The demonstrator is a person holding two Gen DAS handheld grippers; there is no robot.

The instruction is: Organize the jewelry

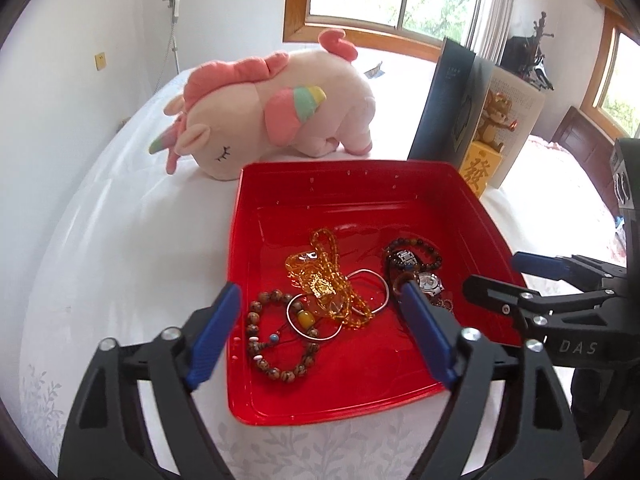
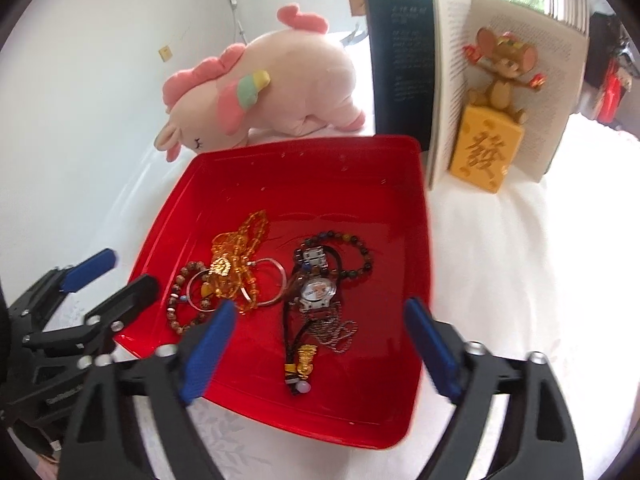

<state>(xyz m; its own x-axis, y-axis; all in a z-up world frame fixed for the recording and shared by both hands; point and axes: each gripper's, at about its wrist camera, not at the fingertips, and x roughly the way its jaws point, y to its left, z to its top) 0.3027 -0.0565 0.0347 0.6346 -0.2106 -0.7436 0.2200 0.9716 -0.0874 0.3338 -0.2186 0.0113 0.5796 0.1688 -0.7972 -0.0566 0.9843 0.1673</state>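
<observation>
Red tray point(image 1: 472, 216) sits on a white bed cover point(image 1: 120, 240), in front of a plush unicorn point(image 1: 276, 108); an open book point(image 2: 452, 60) with a mouse figurine point(image 2: 500, 80) stands at the far right corner. All visible jewelry lies inside the tray, none on the cover.

Contents, left to right: brown bead bracelet point(image 1: 276, 340), silver bangles point(image 1: 312, 320) overlapping an amber bead necklace point(image 1: 328, 276) in one tangle; then a dark bead bracelet point(image 2: 356, 256), a wristwatch point(image 2: 318, 290), a fine silver chain point(image 2: 340, 332) and a black cord with a gold charm point(image 2: 302, 360).

Left hand-held gripper point(image 1: 320, 332): jaws wide, nothing between the pads, poised above the near left part of the tray. Right hand-held gripper point(image 2: 320, 352): also wide and empty, over the near right part, above cord and chain. Neither touches any piece.

Judgement: collection looks complete; the remaining step, if any, is sorting within the tray. To do it well, take one piece at a time and start with the loose outliers (brown bracelet, cord), not the amber tangle. Close on a single strand, lift slowly, and watch for snagged neighbours; the other hand-held gripper can pin the tangle down. The fine chain probably needs a pinch at its bunched part.
</observation>
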